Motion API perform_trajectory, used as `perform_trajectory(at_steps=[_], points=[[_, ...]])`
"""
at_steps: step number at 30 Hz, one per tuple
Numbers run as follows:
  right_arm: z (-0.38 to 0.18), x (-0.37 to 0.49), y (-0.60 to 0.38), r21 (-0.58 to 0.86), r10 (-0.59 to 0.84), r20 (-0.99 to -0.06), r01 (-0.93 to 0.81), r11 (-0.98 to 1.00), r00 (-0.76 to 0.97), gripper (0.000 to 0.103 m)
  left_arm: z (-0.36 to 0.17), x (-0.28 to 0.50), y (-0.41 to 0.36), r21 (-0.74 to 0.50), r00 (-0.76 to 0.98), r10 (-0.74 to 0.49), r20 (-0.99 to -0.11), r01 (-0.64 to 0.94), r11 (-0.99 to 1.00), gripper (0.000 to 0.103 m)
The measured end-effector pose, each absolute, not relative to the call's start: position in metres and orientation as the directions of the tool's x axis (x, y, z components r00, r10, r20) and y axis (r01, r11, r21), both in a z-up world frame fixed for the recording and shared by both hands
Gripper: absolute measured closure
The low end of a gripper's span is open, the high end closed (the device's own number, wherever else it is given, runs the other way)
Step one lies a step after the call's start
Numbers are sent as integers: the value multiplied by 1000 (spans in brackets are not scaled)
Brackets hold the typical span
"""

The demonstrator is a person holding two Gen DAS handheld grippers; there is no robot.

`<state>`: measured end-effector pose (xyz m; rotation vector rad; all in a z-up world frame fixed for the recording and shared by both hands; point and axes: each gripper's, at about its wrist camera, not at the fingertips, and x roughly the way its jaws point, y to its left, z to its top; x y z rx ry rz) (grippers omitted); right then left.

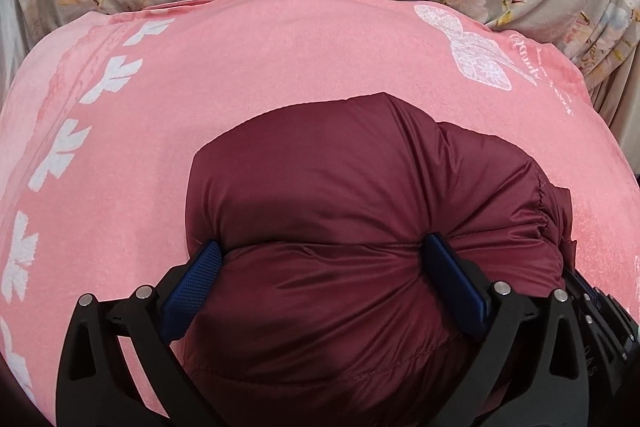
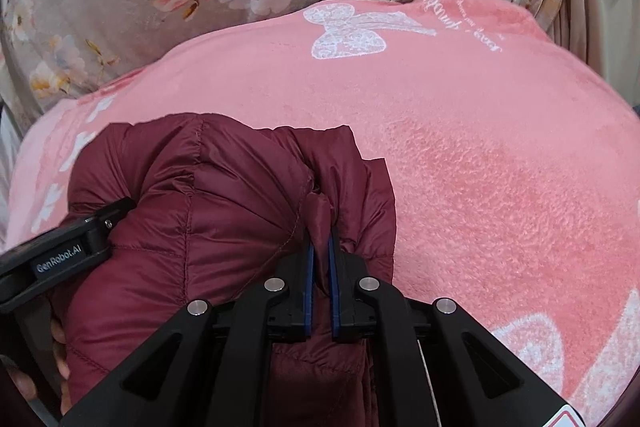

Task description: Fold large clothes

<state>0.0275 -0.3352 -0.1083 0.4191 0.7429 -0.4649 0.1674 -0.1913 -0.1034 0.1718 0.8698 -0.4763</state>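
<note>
Two grippers on a puffy quilted maroon jacket [image 1: 360,195], fleecy pink blanket [image 1: 280,47] beneath, left gripper [image 1: 324,259] jaws spread, seemingly released, right gripper [image 2: 321,251] clenched on a fold.

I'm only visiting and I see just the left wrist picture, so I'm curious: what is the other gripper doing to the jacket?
Observer: The right gripper is shut on a thin fold of the jacket.
Operator: Can you see who holds these tools?
Observer: Only part of a hand, low at the picture's left edge, under the left gripper.
Operator: Any writing on that one?
Observer: Yes, its side reads GenRobot.AI.
</note>
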Motion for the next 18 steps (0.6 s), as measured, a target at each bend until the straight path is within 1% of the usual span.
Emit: perform_trajectory(at_steps=[2,4,7,12,14,18], points=[[-93,15,-333,195,-246,-731,541,818,636,97,-96,161,-188,-18,541,-318,-778,487,873,5],[-71,-8,-320,206,-235,-710,515,832,664,95,-83,149,-180,12,557,-309,-771,497,868,6],[-58,-32,-297,208,-193,-714,466,860,673,95,-64,123,-163,37,555,-317,-769,534,845,6],[-70,-64,-256,191,-142,-748,415,889,649,95,-60,80,-140,78,541,-307,-783,575,814,6],[-77,-70,-250,171,-157,-754,421,891,638,95,-66,70,-135,79,527,-299,-795,579,812,6],[-86,-77,-249,193,-147,-754,430,882,640,95,-83,59,-123,58,510,-283,-813,553,831,6]])
